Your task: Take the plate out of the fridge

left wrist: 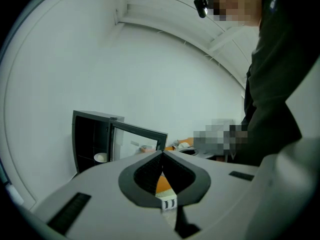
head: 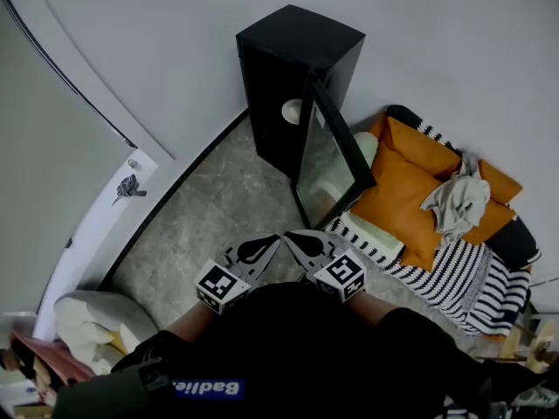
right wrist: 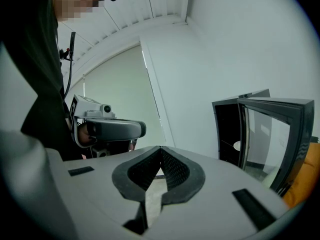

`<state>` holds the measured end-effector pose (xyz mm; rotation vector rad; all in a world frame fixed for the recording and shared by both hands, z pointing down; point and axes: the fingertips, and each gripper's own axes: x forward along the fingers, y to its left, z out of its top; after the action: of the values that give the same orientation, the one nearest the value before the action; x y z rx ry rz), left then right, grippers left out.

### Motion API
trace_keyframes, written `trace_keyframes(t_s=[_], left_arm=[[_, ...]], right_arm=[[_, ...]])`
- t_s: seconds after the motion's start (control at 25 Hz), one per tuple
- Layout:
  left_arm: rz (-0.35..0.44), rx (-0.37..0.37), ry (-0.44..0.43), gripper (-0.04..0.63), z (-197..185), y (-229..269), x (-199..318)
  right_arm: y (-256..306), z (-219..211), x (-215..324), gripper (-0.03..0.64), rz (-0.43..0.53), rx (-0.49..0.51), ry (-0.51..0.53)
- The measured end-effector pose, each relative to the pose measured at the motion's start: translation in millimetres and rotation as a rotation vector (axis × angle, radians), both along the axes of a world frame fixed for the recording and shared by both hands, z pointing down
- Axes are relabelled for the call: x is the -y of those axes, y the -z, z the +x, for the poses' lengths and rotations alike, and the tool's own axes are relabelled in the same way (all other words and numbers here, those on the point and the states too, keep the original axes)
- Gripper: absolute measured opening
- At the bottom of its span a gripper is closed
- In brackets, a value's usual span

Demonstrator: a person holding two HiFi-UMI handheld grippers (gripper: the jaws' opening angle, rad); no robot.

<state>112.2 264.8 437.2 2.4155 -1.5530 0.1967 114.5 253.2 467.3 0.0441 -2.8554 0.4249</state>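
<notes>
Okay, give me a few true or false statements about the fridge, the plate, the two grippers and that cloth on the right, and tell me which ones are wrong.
1. The door of the fridge stands open. True.
2. The plate is held in the left gripper. False: the plate sits inside the fridge, and that gripper's jaws are together with nothing between them.
3. The right gripper has its jaws together and holds nothing. True.
4. The grey cloth lies on the floor in front of the fridge. False: it lies on the orange cushions, to the right of the fridge in the head view.
</notes>
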Motion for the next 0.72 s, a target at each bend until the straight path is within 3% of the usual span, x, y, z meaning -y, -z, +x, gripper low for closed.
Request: trace_keyframes(t_s=[0.2, 0.72], left_arm=[[-0.01, -0.032, 0.056, 0.006, 8.1, 0.7, 11.6], [-0.027, 0.008, 0.131, 0.006, 34.6, -1.7, 36.2]], right_arm=[[-4.9, 10.2, 9.9, 0.011, -0.019, 0.007, 0.024], [-11.8, 40.3, 36.6, 0.011, -0.045, 0.026, 0.077]])
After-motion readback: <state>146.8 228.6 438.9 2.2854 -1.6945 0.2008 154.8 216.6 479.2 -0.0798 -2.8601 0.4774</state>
